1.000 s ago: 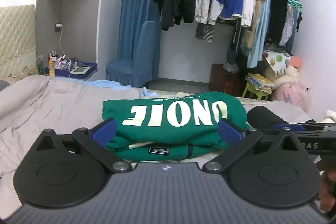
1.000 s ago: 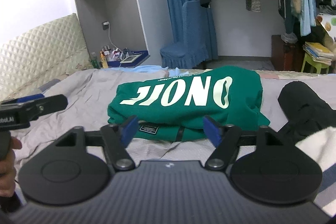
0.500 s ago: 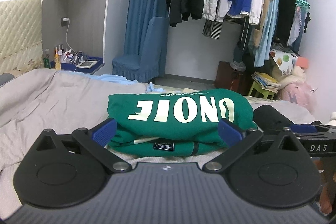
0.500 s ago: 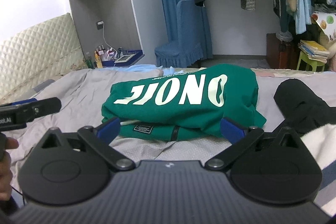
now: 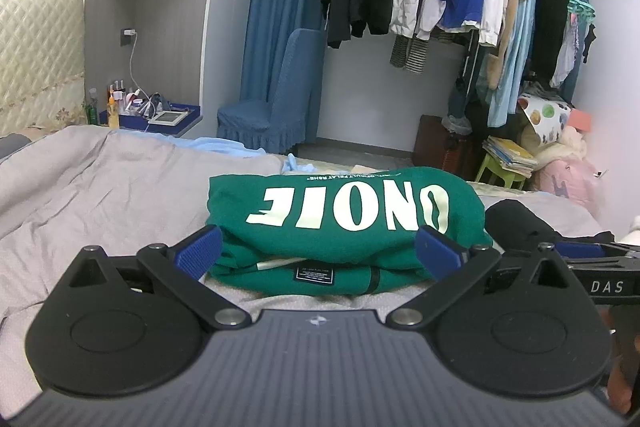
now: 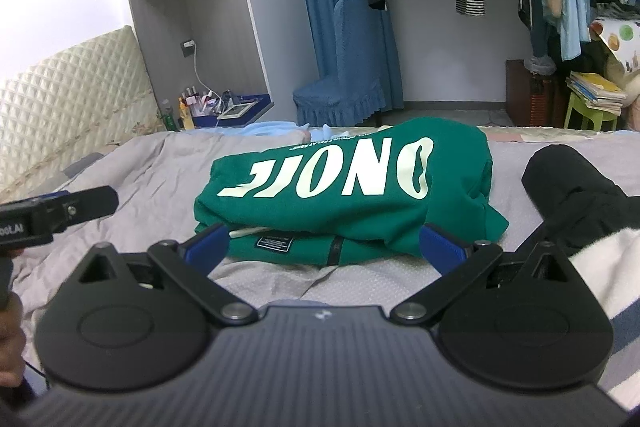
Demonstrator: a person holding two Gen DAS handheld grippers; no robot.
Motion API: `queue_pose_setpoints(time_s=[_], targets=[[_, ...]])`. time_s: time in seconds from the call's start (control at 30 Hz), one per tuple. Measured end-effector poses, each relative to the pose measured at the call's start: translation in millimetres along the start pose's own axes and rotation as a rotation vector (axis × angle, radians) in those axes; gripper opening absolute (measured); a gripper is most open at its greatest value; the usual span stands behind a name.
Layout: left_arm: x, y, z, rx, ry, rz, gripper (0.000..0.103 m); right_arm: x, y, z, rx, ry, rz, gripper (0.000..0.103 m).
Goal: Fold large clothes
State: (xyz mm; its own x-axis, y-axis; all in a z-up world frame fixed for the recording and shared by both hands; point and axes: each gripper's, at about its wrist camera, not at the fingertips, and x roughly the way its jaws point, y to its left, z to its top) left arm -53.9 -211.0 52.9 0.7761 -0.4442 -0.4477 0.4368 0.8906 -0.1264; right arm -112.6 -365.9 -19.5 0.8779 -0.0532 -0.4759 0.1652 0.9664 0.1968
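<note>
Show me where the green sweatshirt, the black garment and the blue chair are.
green sweatshirt (image 6: 344, 203), right wrist view, on its top folded panel.
black garment (image 6: 568, 183), right wrist view, on its rounded end.
blue chair (image 5: 276, 99), left wrist view, on its backrest.

Left tool, right tool: both spread wide, empty.

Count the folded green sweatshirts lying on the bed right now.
1: the green sweatshirt lies folded mid-bed on the grey sheet, beside a black garment. None looks hidden.

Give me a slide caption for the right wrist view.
Open right gripper faces a folded green sweatshirt on the grey bedsheet, black garment alongside.
</note>
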Motion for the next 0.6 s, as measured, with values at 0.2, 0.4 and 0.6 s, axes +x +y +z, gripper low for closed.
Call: queue_pose_setpoints(time_s=[0.2,0.4,0.6], targets=[[0.1,0.6,0.2,0.0,0.0,0.001,0.103,-1.0,-0.4,0.9,-0.006,-0.003,-0.008,0.103],[-0.9,-0.1,-0.4,0.002,0.0,-0.005,0.103,-2.5,-0.3,1.0,-0.008,-0.007,-0.015,0.103],[-3.2,0.7,0.1,0.01,-0.005,-0.009,0.103,-2.5,-0.9,1.1,-0.007,-0.008,-0.017,0.103]])
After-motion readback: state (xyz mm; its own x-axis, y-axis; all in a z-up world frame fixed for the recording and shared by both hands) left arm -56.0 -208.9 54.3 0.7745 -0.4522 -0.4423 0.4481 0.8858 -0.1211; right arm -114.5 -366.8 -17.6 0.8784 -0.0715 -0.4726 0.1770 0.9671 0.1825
